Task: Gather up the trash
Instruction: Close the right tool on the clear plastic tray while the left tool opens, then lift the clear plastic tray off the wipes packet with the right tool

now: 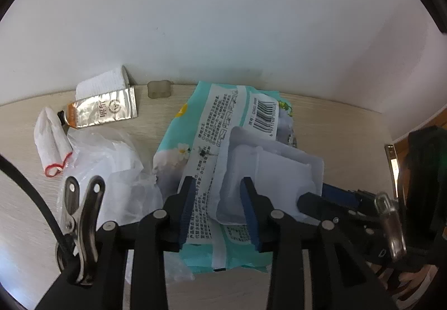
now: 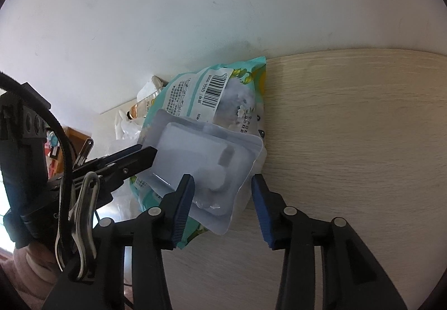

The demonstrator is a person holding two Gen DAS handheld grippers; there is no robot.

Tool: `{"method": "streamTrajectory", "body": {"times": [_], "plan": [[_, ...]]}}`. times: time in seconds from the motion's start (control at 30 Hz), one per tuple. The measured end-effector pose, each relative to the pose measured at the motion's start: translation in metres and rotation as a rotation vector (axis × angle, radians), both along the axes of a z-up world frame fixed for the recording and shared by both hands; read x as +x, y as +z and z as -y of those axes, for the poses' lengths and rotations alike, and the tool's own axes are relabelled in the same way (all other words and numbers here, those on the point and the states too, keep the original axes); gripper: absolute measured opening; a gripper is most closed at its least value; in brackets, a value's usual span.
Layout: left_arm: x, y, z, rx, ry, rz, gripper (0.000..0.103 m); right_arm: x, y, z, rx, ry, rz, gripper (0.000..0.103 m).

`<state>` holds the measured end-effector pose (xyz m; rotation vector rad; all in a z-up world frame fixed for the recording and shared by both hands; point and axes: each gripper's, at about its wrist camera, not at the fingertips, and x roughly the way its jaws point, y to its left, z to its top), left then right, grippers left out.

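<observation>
A clear plastic blister tray lies on top of a teal wet-wipes pack on the pale wooden table, against the white wall. My left gripper is open, its blue pads standing either side of the tray's left flange without pressing on it. In the right wrist view the left gripper reaches the tray's left edge. My right gripper is open around the tray's near corner; its left pad overlaps the tray, and the right pad stands a sliver off the edge.
Left of the pack lie a crumpled clear plastic bag, a silver ointment tube, a folded white paper and a rolled white wrapper with a red edge. A small translucent bumper sits at the wall. A pink sleeve shows at lower left.
</observation>
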<state>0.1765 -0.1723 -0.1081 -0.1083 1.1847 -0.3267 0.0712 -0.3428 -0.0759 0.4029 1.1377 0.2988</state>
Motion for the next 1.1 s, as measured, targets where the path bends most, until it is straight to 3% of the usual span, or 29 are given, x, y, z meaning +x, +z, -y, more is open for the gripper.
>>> {"method": "streamTrajectory", "body": {"times": [0.23,0.33,0.63,0.77,0.9,1.1], "plan": [[0.004,-0.004,-0.009,-0.046,0.023,-0.049,0.043,-0.002,-0.001,0.006,0.018,-0.007,-0.003,0.054],[0.005,-0.004,-0.005,-0.036,0.002,-0.038,0.043,0.000,-0.005,0.009,0.021,-0.025,-0.017,0.063],[-0.002,0.004,0.004,-0.049,-0.057,-0.021,0.049,-0.001,-0.004,0.016,0.039,-0.056,-0.016,0.063],[0.002,-0.009,0.012,-0.086,-0.081,-0.058,0.060,0.001,-0.007,0.016,0.061,-0.054,-0.023,0.063],[0.007,-0.015,0.013,-0.143,-0.077,-0.089,0.059,0.003,-0.011,0.019,0.112,-0.065,-0.036,0.063],[0.000,-0.010,0.013,-0.147,-0.094,-0.062,0.056,-0.002,-0.008,0.020,0.121,-0.071,-0.026,0.062]]}}
